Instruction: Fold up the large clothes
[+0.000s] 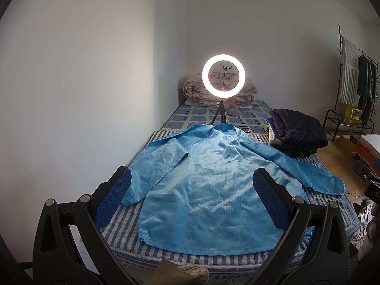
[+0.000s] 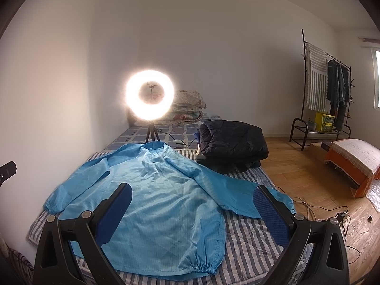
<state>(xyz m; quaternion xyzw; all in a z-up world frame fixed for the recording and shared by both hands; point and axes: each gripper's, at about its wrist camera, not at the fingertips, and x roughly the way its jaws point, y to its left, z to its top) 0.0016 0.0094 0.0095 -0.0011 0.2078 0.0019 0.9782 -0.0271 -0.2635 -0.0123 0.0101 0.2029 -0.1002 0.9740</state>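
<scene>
A large light-blue jacket point(image 1: 204, 190) lies spread flat on the striped bed point(image 1: 123, 223), collar toward the far end, hem toward me. Its left sleeve is folded in at the elbow; its right sleeve stretches to the bed's right edge. It also shows in the right wrist view point(image 2: 166, 201). My left gripper point(image 1: 192, 178) hovers open and empty above the jacket's lower half. My right gripper point(image 2: 192, 194) hovers open and empty above the jacket's right side, with its right finger point(image 2: 270, 211) over the right sleeve.
A lit ring light on a tripod point(image 1: 223, 79) stands on the bed behind the collar, its cable trailing right. A stack of dark folded clothes point(image 1: 296, 130) sits at the bed's right. A rolled floral quilt point(image 1: 197, 92) lies at the head. A clothes rack point(image 2: 325, 95) and cables point(image 2: 332, 216) occupy the floor at right.
</scene>
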